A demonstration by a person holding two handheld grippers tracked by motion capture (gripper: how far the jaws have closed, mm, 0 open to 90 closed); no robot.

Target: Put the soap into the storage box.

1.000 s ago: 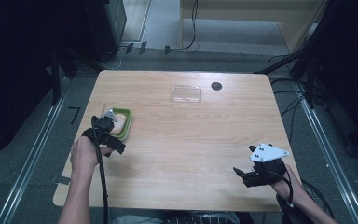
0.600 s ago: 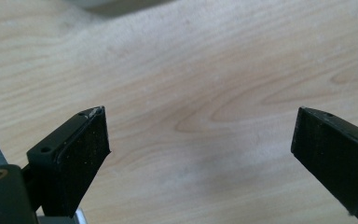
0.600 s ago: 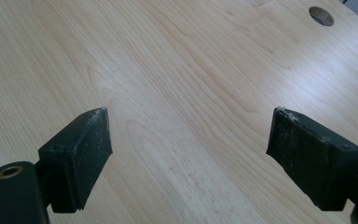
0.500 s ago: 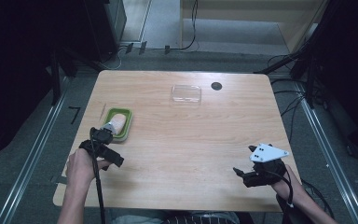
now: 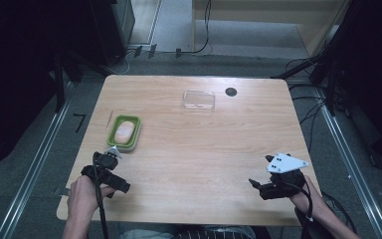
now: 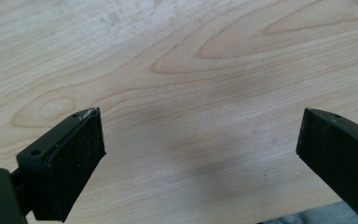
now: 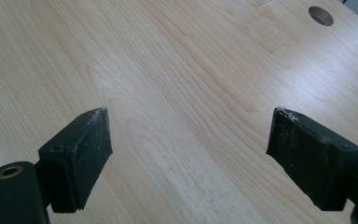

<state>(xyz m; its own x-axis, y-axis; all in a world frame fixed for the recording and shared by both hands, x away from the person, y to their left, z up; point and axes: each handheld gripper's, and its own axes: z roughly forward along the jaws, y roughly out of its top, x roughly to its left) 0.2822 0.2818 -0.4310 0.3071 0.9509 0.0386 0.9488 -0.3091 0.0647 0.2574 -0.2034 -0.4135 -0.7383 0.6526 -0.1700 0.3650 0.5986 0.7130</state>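
Two containers are sitting on the table (image 5: pixel 194 149) in front of me. The green tray (image 5: pixel 125 132) is lying near the left edge, about halfway down the tabletop, and it is holding a pale, rounded lump (image 5: pixel 123 131) that I cannot identify from the high view. The clear shallow box (image 5: pixel 199 100) is resting near the far edge, around the middle, with a dark round hole (image 5: pixel 231 91) in the tabletop just beside it to the right; I am seeing that same hole at the top right of the right gripper view. A thin pale stick (image 5: pixel 110 118) is lying on the wood just beside the far left corner of the tray.

I am holding the left gripper (image 5: pixel 108 169) near the front left corner of the table, close to the tray's near end but apart from it. In the left gripper view its jaws are standing wide apart with nothing but bare wood grain between them.

I am holding the right gripper (image 5: pixel 278 179) near the front right edge, well apart from both containers. In the right gripper view its jaws are likewise spread wide over bare wood, gripping nothing.
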